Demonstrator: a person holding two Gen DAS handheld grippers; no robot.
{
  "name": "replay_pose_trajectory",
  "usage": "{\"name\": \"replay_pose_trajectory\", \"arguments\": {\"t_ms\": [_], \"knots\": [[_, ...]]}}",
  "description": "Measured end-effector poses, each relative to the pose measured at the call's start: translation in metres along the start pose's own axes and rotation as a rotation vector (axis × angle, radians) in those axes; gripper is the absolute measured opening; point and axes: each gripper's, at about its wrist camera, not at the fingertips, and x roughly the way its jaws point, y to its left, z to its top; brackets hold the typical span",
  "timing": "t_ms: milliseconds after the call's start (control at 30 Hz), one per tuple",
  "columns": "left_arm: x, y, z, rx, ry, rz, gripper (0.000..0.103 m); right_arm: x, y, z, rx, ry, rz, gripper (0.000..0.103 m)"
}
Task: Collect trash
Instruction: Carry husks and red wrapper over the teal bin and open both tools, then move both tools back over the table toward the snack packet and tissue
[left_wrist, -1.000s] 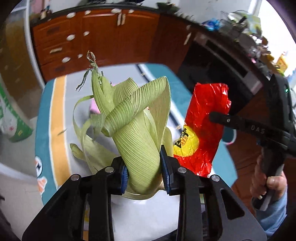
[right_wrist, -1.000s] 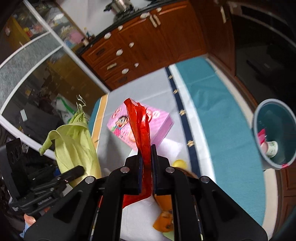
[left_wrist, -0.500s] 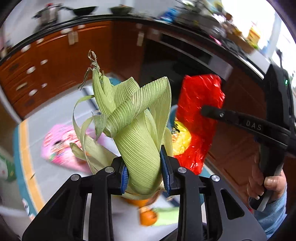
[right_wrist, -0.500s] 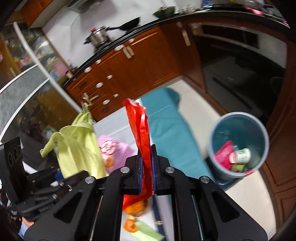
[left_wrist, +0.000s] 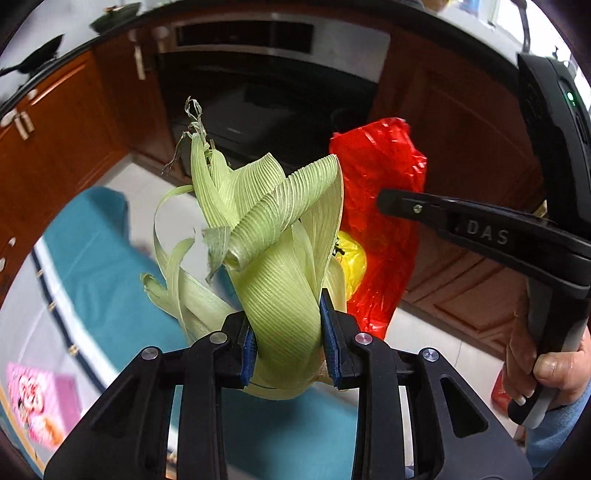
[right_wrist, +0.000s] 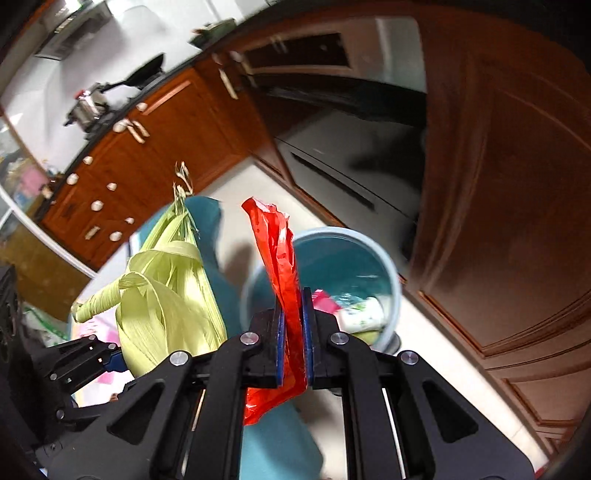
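A bundle of green corn husks (left_wrist: 280, 280) is clamped between the blue pads of the left claw (left_wrist: 286, 347), the leaves standing up and curling above the jaws. A crumpled red plastic wrapper (right_wrist: 284, 280) is pinched flat in the right claw (right_wrist: 293, 339), whose jaws are nearly closed on the thin film. In the left wrist view the same red wrapper (left_wrist: 380, 221) is seen just right of the husks, gripped by the other tool, with a hand (left_wrist: 546, 369) wrapped around its handle.

The step in hand is judged to be the carry to the bin: both pieces of trash are lifted clear and none has been dropped yet. A round blue-grey trash bin (right_wrist: 391, 280) stands on the pale floor (right_wrist: 436, 354) just beyond the right claw, close to the brown cabinet doors (right_wrist: 517, 206); a white container and a pink scrap already lie inside it. A teal mat (left_wrist: 99, 258) lies on the floor to the left, and a pink box (left_wrist: 37, 402) is seen at the near left edge, blurred.

The next move is thought to call for each claw being brought over the bin's mouth and opened there. The light wrapper may cling to the pads, and the loose husk leaves may catch on the rim.
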Motion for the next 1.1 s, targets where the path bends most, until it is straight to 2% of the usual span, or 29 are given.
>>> {"name": "replay_pose_trajectory", "arguments": {"t_ms": [133,333,400,433,467,500,533,600,667,1100], "knots": [[0.036,-0.006,0.014,0.010,0.039,-0.002,0.030,0.025,-0.018,0.008,-0.007,0.030,-0.053,0.008],[0.078,-0.003,0.022,0.017,0.098,0.023,0.032,0.050,-0.033,0.015,0.006,0.062,-0.068,0.011],[0.087,-0.001,0.022,0.012,0.119,0.034,0.041,0.059,-0.034,0.016,0.019,0.079,-0.058,0.016],[0.090,0.002,0.021,0.008,0.126,0.041,0.044,0.062,-0.033,0.016,0.029,0.085,-0.047,0.038],[0.092,0.003,0.021,0.006,0.127,0.054,0.047,0.065,-0.035,0.016,0.044,0.089,-0.039,0.067],[0.091,0.005,0.020,0.008,0.125,0.069,0.050,0.066,-0.034,0.016,0.053,0.085,-0.041,0.076],[0.092,0.005,0.020,0.012,0.122,0.084,0.051,0.065,-0.034,0.016,0.059,0.070,-0.047,0.079],[0.089,0.007,0.019,0.020,0.111,0.096,0.063,0.065,-0.033,0.014,0.051,0.063,-0.056,0.080],[0.086,0.009,0.021,0.020,0.100,0.109,0.069,0.067,-0.033,0.013,0.061,0.076,-0.053,0.082],[0.071,0.011,0.012,0.007,0.103,0.105,0.074,0.063,-0.027,0.004,0.094,0.125,-0.052,0.087]]}}
